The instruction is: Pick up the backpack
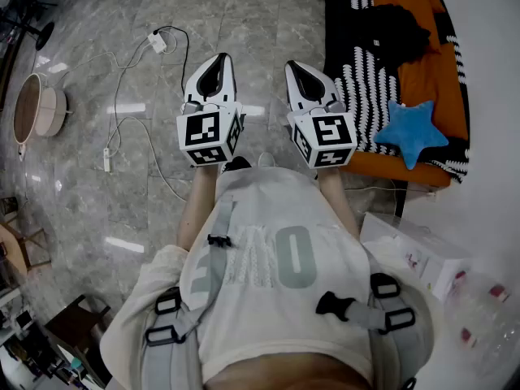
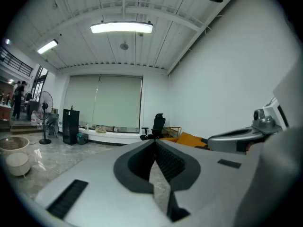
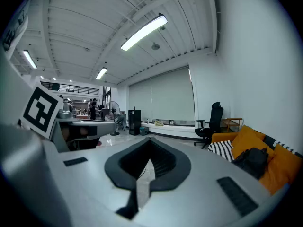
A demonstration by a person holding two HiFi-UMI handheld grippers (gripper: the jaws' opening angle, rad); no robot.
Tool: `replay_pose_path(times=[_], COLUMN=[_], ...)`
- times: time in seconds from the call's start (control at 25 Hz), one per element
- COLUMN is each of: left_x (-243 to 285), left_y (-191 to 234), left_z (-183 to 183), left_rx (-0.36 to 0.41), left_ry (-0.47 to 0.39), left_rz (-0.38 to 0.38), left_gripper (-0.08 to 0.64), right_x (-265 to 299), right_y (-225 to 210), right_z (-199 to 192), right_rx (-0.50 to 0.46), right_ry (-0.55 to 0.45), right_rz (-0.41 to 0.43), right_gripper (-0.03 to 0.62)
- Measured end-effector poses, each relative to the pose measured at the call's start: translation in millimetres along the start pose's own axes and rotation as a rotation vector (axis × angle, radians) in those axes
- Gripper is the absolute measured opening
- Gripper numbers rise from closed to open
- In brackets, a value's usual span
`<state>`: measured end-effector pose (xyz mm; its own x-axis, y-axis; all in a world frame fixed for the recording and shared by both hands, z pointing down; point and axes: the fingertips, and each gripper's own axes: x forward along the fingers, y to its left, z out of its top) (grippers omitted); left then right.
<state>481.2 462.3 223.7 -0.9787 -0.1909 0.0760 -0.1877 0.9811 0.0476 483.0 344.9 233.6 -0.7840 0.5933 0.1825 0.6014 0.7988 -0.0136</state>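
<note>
A white plug block [image 1: 157, 41] with its cable lay on the marble floor [image 1: 244, 15], a round basket [image 1: 32, 108] stood at the left, and at the right an orange sofa [image 1: 422, 67] carried a blue star cushion [image 1: 410, 132] and a black bundle [image 1: 394, 27]. The backpack [image 1: 175, 315] showed only as grey straps over the person's shoulders. The left gripper [image 1: 218, 62] and right gripper [image 1: 297, 70] hung side by side above the floor, jaws pressed together, empty, touching nothing.

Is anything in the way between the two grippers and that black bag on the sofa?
Nothing visible. The right gripper and left gripper, jaws shut and empty, hang over the floor; the black bag lies on the sofa, ahead to the right.
</note>
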Motion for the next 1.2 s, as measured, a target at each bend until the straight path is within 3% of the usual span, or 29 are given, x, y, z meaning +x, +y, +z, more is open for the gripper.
replay_pose_path(times=[0.32, 0.6, 0.84, 1.04, 1.2], left_x=[15, 31, 49, 90, 150], left_y=[3, 7, 28, 53, 63], left_z=[-3, -11, -15, -15, -5], left_rx=[0.008, 0.002, -0.026, -0.016, -0.032], left_ry=[-0.001, 0.029, 0.044, 0.043, 0.021], left_rz=[0.002, -0.010, 0.015, 0.001, -0.025], left_gripper=[0.020, 0.020, 0.020, 0.020, 0.020], right_x=[11, 14, 27, 44, 57], right_y=[-21, -57, -71, -92, -135], right_z=[-4, -16, -25, -27, -9], right_rx=[0.004, 0.131, 0.116, 0.090, 0.091], right_ry=[0.002, 0.005, 0.049, 0.057, 0.010], right_rz=[-0.030, -0.115, -0.161, -0.220, -0.290], right_gripper=[0.006, 0.007, 0.007, 0.008, 0.008])
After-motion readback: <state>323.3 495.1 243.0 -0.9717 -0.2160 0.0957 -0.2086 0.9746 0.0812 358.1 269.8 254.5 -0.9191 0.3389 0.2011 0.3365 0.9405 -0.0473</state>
